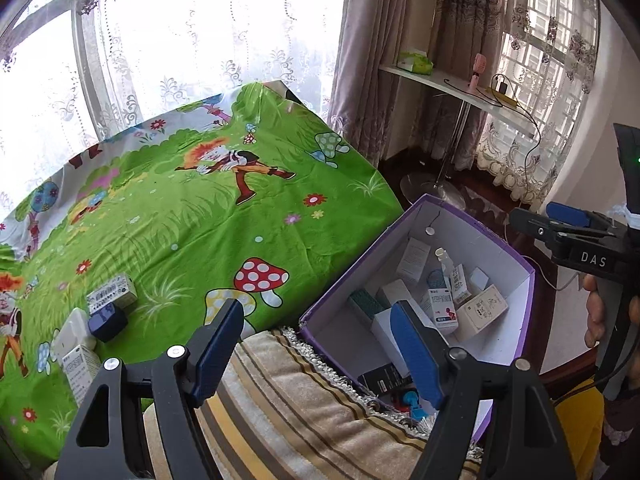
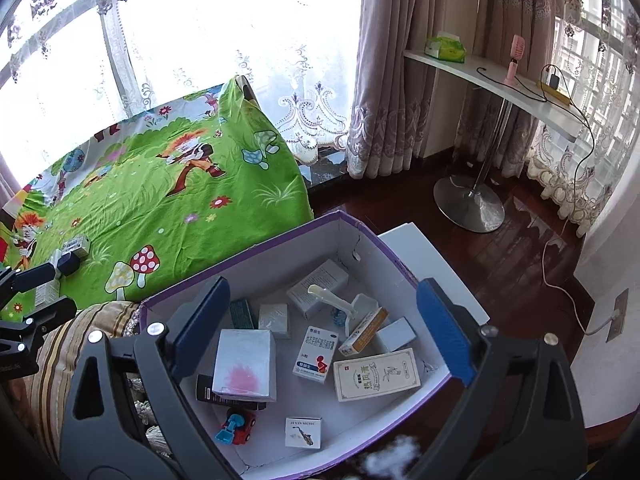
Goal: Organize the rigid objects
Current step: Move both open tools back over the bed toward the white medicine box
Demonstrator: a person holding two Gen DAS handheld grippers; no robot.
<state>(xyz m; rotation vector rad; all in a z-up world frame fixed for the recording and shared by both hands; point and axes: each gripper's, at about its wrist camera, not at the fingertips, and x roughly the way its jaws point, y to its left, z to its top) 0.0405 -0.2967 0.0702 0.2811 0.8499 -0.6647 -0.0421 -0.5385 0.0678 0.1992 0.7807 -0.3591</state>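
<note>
Purple-edged cardboard formed the open box [image 2: 362, 227] that served as landmark; small cartons, a white one with a pink smear [image 2: 245, 364] among them, and a toy car [image 2: 237, 426] were seen lying inside it. Right tongs [image 2: 320, 328] were held released above the box, nothing gripped. Left tongs [image 1: 320, 356] were spread empty just left of the box, over a striped cushion [image 1: 288, 408]. Further cartons [image 1: 110, 292] were left on the green sheet [image 1: 208, 216], well left of the box.

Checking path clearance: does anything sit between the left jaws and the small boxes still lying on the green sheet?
Nothing visible does. The left gripper is open and empty; only bare green sheet separates it from the boxes.
</note>
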